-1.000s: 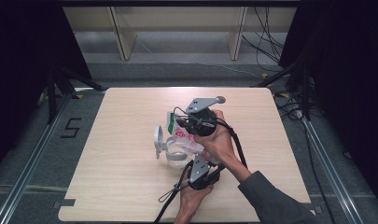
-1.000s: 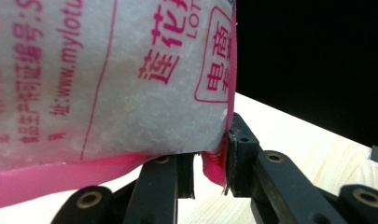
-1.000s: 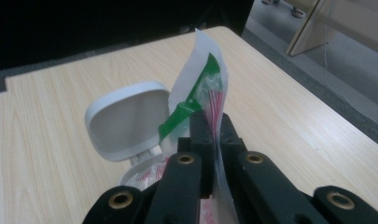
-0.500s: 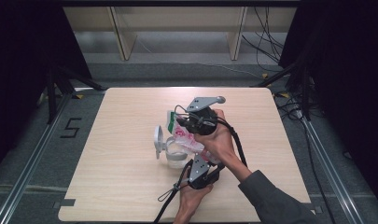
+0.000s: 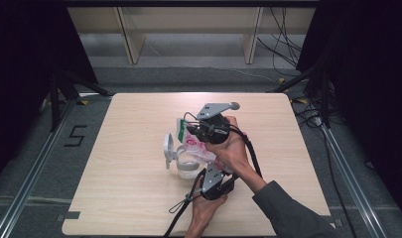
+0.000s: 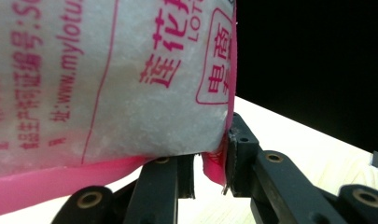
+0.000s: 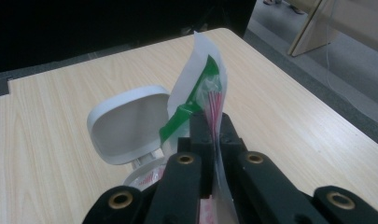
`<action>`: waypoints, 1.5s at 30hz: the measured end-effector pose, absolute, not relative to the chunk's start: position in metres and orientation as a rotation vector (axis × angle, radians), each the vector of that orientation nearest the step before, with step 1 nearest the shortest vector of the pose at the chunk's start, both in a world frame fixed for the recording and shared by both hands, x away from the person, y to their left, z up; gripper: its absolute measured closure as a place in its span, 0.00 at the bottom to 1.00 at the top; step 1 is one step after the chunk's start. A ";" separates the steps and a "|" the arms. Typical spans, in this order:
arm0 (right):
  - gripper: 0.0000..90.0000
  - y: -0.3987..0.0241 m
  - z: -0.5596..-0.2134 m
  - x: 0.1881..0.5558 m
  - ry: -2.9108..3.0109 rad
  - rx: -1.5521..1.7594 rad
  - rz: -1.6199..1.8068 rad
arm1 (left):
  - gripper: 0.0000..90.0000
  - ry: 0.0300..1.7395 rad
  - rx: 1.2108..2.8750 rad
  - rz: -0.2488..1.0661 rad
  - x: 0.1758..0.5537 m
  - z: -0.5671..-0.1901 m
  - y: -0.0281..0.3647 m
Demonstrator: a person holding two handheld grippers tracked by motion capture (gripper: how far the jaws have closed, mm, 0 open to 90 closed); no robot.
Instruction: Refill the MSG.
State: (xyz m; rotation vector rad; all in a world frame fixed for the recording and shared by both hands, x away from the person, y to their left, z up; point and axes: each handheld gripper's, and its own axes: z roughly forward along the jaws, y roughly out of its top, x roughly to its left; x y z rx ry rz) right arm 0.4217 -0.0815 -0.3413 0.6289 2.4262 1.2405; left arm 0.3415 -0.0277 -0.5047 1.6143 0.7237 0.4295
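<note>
1. The right gripper [image 7: 210, 140] is pinching the upper edge of a bag [image 7: 203, 98], its fingers [image 7: 199, 128] clenched flat on the thin plastic, with a green strip showing along that edge.
2. The left gripper [image 6: 210, 163] is gripping the bag's [image 6: 107, 79] pink bottom seam, its fingers [image 6: 238, 154] closing on the corner.
3. In the high view, the bag [image 5: 191, 141] is hanging between both grippers above the middle of the bench [image 5: 119, 198].
4. A clear container [image 5: 186, 166] with its white lid [image 5: 168, 147] flipped open is sitting just beneath the bag; it is probably touching the bag, though that is hard to tell.
</note>
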 end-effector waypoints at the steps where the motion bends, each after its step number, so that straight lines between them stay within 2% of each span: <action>1: 1.00 -0.081 -0.341 0.421 2.429 0.630 1.237 | 0.84 0.723 1.613 0.428 0.342 -0.505 -0.028; 45: 1.00 -0.075 -0.335 0.421 2.423 0.630 1.252 | 0.84 0.721 1.554 0.418 0.345 -0.500 -0.029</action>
